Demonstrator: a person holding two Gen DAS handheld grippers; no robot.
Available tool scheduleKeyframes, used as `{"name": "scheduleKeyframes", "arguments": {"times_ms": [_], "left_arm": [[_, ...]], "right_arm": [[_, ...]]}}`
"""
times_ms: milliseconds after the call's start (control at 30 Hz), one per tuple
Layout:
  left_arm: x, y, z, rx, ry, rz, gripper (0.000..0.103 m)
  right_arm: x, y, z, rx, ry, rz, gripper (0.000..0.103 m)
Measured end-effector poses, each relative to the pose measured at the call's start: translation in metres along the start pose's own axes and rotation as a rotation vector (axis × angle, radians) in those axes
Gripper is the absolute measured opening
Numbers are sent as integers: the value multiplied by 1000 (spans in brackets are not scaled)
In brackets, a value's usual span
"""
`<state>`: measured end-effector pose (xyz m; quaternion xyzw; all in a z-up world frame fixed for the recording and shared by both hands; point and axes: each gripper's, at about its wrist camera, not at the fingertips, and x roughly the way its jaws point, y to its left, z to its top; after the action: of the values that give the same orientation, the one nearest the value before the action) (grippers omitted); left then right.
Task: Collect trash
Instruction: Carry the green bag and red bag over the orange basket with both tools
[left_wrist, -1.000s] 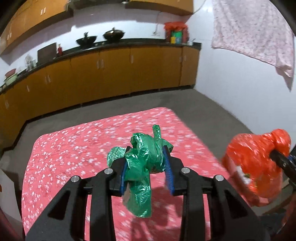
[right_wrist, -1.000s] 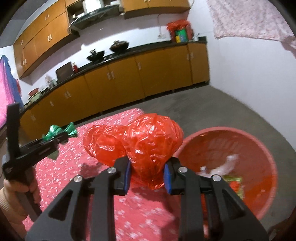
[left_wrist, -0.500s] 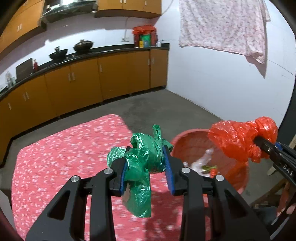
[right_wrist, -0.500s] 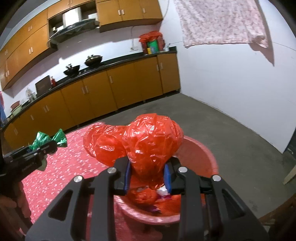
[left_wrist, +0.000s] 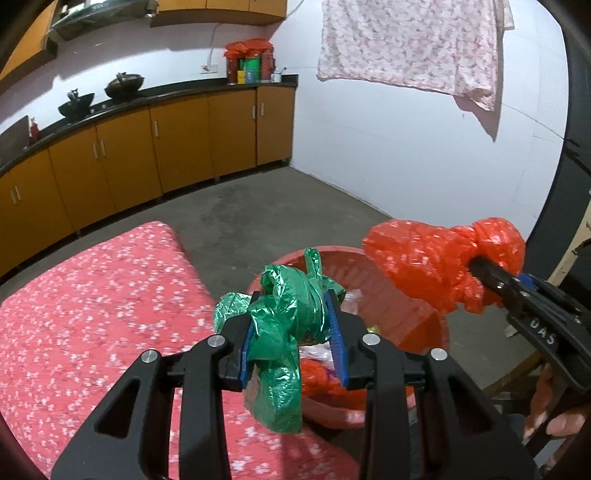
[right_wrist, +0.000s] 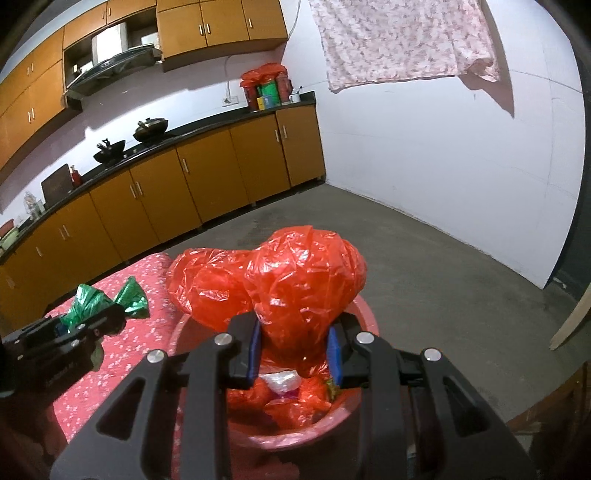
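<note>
Both grippers have swung from over the red cloth toward the basin (right_wrist: 364, 314), which now fills the lower middle of each view. Left gripper (left_wrist: 293, 339) is clamped on the green bag (left_wrist: 291, 317), held at the basin's near rim, lower centre of its frame. Right gripper (right_wrist: 293, 349) is clamped on the red bag (right_wrist: 295, 280), directly above the basin's opening. Trash already lies inside the basin, so earlier pieces look collected; these two bags are not yet dropped. Each gripper points forward and slightly down, and the cloth (left_wrist: 92, 295) sits at lower left.
</note>
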<state>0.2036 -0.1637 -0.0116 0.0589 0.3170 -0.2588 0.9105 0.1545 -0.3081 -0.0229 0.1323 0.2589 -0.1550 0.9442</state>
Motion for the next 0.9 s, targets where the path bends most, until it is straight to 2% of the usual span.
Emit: {"name": "scheduleKeyframes", "arguments": {"times_ms": [900], "left_arm": [[44,-24,-6,-16,38,-102,34]], "right_arm": [[36,-6,-8,64,30,-55,29]]}}
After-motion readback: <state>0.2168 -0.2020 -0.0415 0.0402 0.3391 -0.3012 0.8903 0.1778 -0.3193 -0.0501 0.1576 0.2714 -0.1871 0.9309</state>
